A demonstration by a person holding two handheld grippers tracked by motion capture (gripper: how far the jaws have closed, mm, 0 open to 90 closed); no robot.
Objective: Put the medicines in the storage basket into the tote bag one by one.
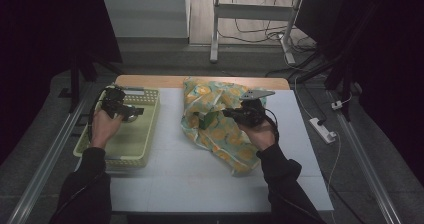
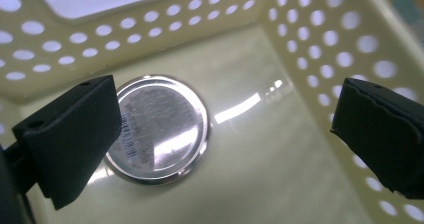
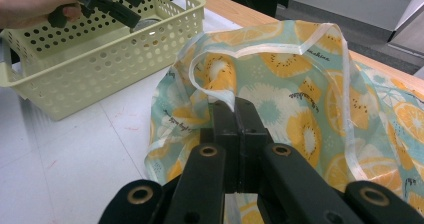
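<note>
Left hand-held gripper (image 2: 220, 134) hangs inside the basket (image 2: 300, 14), its two black jaws spread wide with nothing pinched between them. Below it, on the basket floor, lies one round metal lid (image 2: 165, 129), flat, shiny, with a printed label on its face; the near jaw covers its edge in the left gripper view, and I cannot tell whether jaw and lid touch. That lid is the one thing seen in the basket.

Right hand-held gripper (image 3: 235, 109) has its jaws pressed together, pinching the rim of the bag (image 3: 300, 84). One bag, of soft plastic printed with orange slices on pale green, lies on the bench (image 1: 165, 169) with its mouth lifted by that pinch. Something dark green (image 1: 207, 120) shows at the mouth in the high view; what it is I cannot tell.

One basket (image 1: 142, 134), pale yellow with perforated walls, sits at the bench's left edge, and the bag (image 1: 220, 129) lies near the middle, apart from the basket. In the high view the left hand-held gripper (image 1: 125, 111) is over the basket's far half, the right hand-held gripper (image 1: 235, 114) over the bag.
</note>
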